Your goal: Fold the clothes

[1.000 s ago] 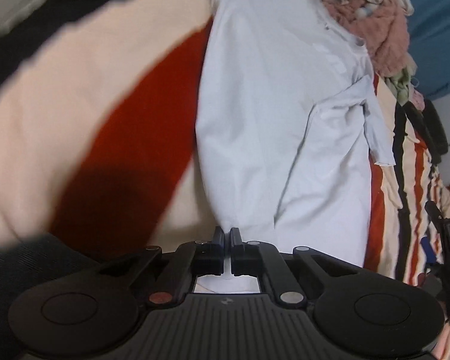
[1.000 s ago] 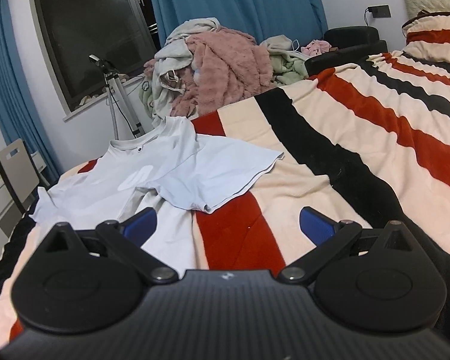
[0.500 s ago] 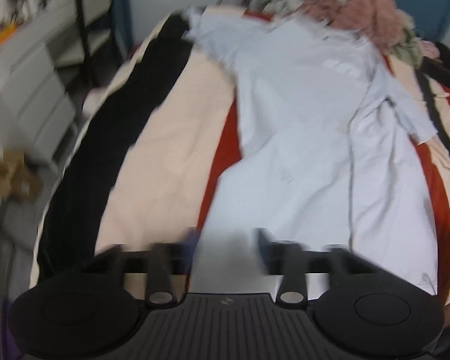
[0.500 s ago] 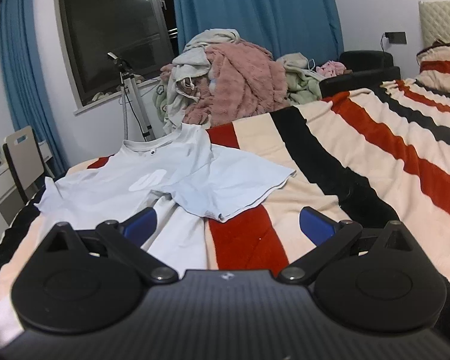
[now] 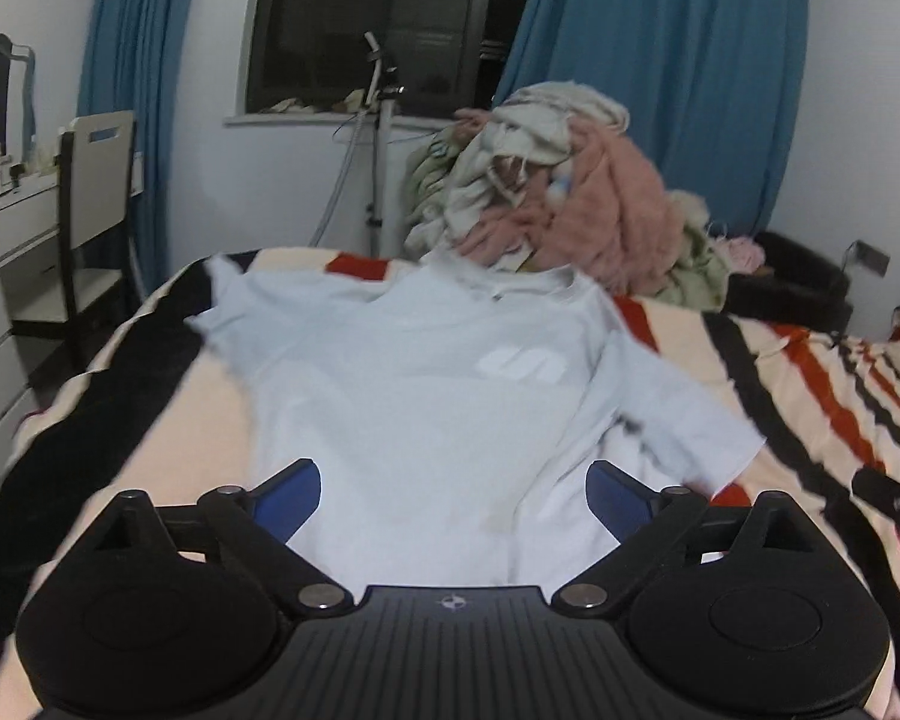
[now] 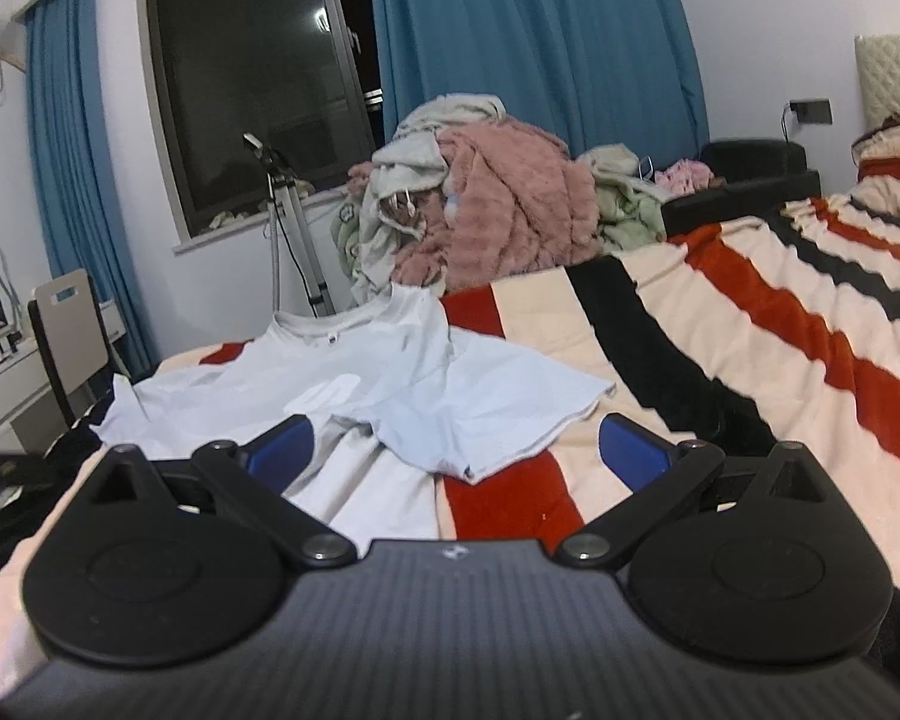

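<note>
Striped bed [image 6: 780, 324] carries white T-shirt [image 5: 426, 396], spread flat, collar at 12 o'clock. Left gripper [image 5: 453, 495] jaws apart, empty; right gripper [image 6: 456, 450] likewise. Only right view shows headboard [image 6: 894, 78].

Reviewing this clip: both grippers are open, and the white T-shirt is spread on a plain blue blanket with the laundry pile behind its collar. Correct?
Not quite. The blanket is not plain blue; it is striped cream, red and black, as the right wrist view shows. Only the curtains are blue. The rest holds: the left gripper and right gripper are open, and the white T-shirt lies spread with the laundry pile behind its collar.
</note>
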Demonstrator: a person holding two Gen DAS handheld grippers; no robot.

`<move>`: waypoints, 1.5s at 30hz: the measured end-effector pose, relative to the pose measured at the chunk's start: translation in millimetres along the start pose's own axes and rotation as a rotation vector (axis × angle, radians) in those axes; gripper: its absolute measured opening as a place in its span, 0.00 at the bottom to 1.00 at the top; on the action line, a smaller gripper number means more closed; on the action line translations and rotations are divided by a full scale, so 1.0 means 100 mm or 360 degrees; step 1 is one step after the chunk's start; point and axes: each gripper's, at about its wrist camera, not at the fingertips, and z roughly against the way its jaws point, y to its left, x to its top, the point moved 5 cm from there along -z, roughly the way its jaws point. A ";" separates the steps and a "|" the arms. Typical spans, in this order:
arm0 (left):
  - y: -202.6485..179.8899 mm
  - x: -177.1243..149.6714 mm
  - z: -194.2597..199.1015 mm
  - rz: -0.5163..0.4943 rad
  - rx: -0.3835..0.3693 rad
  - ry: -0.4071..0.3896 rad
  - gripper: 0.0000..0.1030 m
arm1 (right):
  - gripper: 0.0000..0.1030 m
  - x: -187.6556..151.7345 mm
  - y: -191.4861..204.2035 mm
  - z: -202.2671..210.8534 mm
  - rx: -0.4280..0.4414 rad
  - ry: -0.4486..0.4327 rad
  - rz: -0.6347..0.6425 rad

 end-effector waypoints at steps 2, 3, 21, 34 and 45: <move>-0.14 -0.06 -0.05 -0.0090 0.0042 -0.0107 0.94 | 1.00 0.01 0.02 0.00 0.0003 -0.0033 0.0020; -0.16 -0.13 -0.09 -0.0106 0.0047 -0.0130 0.94 | 1.00 0.01 0.05 -0.01 0.0010 -0.0047 0.0025; 0.00 -0.37 -0.23 -0.0057 -0.0047 -0.0062 0.95 | 1.00 -0.12 0.14 -0.28 -0.0010 -0.0019 0.0011; 0.02 -0.43 -0.21 -0.0046 -0.0016 -0.0045 0.95 | 1.00 -0.27 -0.04 -0.46 0.0096 0.0160 -0.0285; 0.05 -0.51 -0.55 0.0105 -0.0024 0.0130 0.95 | 0.97 -0.50 -0.90 -1.34 0.0089 0.0240 -0.1105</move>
